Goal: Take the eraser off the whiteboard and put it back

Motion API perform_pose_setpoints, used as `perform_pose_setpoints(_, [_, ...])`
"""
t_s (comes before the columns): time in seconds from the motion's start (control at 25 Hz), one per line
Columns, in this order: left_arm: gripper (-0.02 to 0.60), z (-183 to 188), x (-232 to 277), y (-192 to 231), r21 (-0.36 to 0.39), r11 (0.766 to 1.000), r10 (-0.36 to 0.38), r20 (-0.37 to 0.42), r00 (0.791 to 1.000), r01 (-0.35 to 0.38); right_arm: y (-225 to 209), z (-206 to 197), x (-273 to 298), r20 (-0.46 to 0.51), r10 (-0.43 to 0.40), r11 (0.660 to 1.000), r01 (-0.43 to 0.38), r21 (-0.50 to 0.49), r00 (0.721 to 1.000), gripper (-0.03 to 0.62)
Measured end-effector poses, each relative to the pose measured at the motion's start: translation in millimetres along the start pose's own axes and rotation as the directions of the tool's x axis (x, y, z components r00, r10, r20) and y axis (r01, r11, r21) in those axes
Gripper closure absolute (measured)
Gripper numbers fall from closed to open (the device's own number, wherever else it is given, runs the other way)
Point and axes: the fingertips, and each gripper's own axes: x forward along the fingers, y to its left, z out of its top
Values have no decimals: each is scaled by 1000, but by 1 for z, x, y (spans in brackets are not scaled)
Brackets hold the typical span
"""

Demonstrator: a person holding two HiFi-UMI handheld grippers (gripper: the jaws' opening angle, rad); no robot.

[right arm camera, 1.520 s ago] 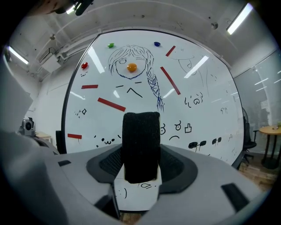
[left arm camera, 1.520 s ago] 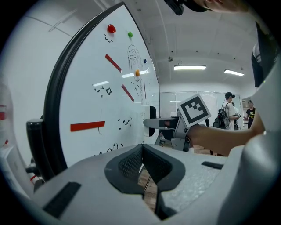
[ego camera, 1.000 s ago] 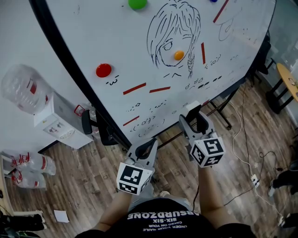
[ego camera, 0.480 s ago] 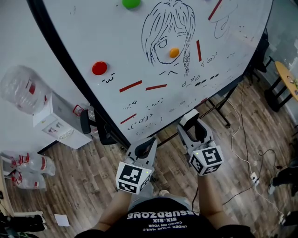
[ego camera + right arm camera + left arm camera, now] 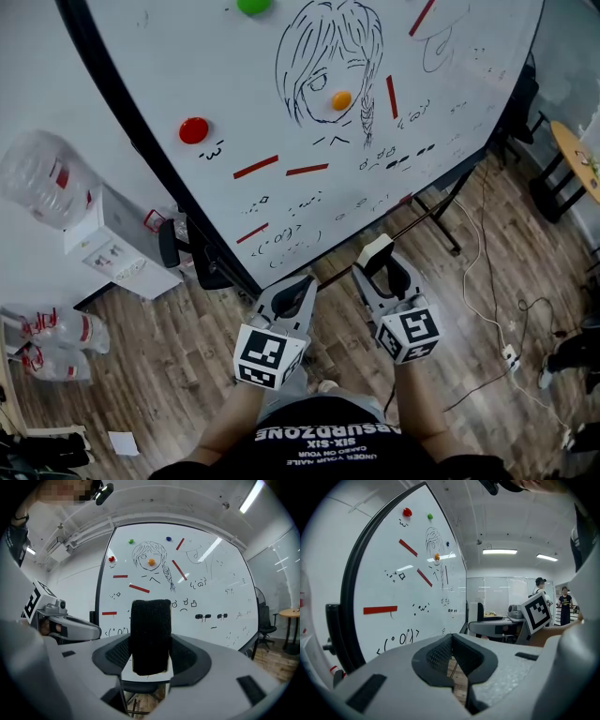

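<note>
Gripping eraser (image 5: 150, 637) w/ right hand-held gripper (image 5: 379, 270), off whiteboard (image 5: 169, 56); left hand-held gripper (image 5: 452, 654) closed, empty.

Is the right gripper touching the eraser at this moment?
Touching. In the right gripper view, the black eraser stands upright between the jaws of the right gripper, and both jaws press against its sides with no gap.

White whiteboard (image 5: 187, 56), black-framed, with a black line drawing (image 5: 323, 56) of a braided head, red strips (image 5: 256, 167) and small black scribbles. Red magnet (image 5: 194, 129), green magnet (image 5: 252, 5), orange magnet (image 5: 341, 99). Eraser (image 5: 150, 634): black felt, white body. Grey left gripper (image 5: 300, 284) and right gripper (image 5: 379, 255), black-and-white square-marker cubes. Brown wood-plank floor (image 5: 169, 356).
</note>
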Motion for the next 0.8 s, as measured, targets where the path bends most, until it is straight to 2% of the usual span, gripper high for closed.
perform_pose_setpoints(0.8, [575, -11, -5, -32, -17, 1000, -15, -9, 1000, 15, 22, -30, -32, -74, 46, 999, -45, 7, 996, 352])
